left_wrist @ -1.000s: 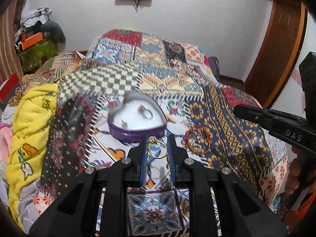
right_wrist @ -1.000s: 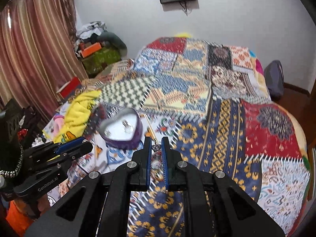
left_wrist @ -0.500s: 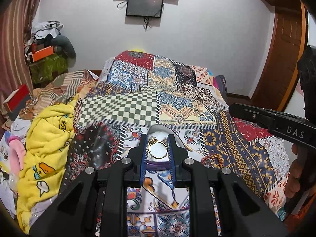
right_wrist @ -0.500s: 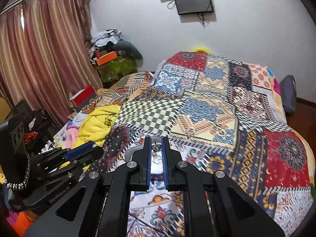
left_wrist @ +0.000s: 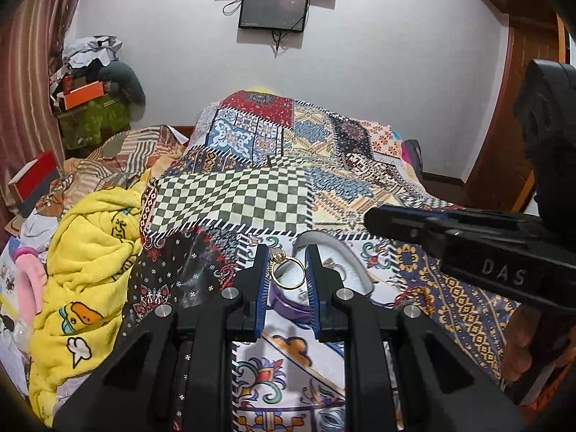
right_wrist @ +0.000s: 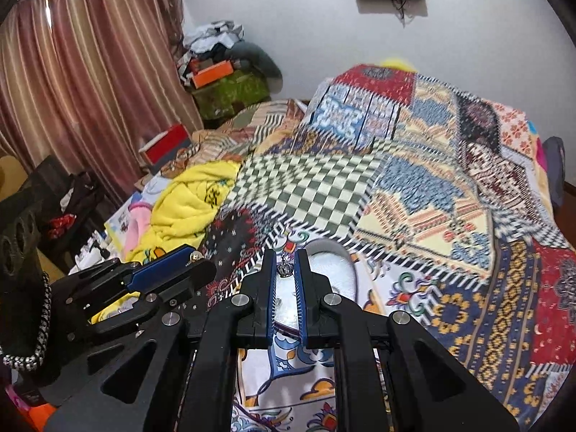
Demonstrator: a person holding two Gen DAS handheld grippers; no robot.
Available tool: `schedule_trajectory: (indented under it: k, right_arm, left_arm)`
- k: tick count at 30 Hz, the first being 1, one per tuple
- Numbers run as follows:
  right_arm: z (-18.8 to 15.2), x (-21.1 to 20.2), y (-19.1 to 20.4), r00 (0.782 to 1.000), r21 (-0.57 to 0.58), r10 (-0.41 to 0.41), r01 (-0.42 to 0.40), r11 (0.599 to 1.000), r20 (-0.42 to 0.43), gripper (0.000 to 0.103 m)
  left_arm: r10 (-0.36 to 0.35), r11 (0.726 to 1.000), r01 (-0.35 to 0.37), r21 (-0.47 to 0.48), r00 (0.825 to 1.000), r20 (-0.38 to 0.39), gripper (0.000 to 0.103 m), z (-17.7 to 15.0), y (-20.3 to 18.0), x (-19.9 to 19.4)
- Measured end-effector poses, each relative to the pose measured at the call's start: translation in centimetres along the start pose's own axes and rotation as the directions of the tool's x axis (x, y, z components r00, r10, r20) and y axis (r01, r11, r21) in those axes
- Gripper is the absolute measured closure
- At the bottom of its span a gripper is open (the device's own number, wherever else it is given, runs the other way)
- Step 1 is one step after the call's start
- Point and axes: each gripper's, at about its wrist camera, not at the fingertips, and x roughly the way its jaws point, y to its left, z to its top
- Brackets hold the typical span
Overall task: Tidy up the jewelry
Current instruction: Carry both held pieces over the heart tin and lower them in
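Note:
A gold ring (left_wrist: 287,274) sits pinched between the blue pads of my left gripper (left_wrist: 287,264), which hovers over a purple heart-shaped box (left_wrist: 346,264) with a white lining on the patchwork bedspread. My right gripper (right_wrist: 285,263) is shut on a small silver crown-shaped ring (right_wrist: 285,269), just above the same heart-shaped box (right_wrist: 333,268). Each gripper shows in the other's view: the right gripper (left_wrist: 370,217) enters from the right, the left gripper (right_wrist: 196,264) from the left. The box is partly hidden behind the fingers in both views.
A crumpled yellow blanket (left_wrist: 91,252) lies left of the box. A beaded bracelet (left_wrist: 405,293) rests on the bedspread to the box's right. Boxes and clothes pile up by the curtain (right_wrist: 72,82). A hand (left_wrist: 518,345) holds the right gripper's handle.
Both grippers have moved forward over the bed with their rings still held; the heart-shaped box, once well ahead of the fingertips, now lies right under them. The right gripper has drawn closer to the left.

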Motion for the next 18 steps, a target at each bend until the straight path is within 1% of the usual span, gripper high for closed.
schedule_trajectory:
  k: [8, 18]
  right_arm:
    - [-1.0, 3.1, -0.5, 0.997, 0.011, -0.005, 0.006, 1.0, -0.082, 0.094]
    - [-1.4, 3.6, -1.4, 0.994, 0.009, -0.003, 0.004, 1.0, -0.108, 0.094]
  left_arm:
    - [-0.017, 0.999, 0.016, -0.031, 0.999, -0.04, 0.085, -0.9, 1.7, 2.0]
    - [-0.04, 0.999, 0.039, -0.012, 0.997, -0.066, 0.085, -1.0, 1.2, 3.9]
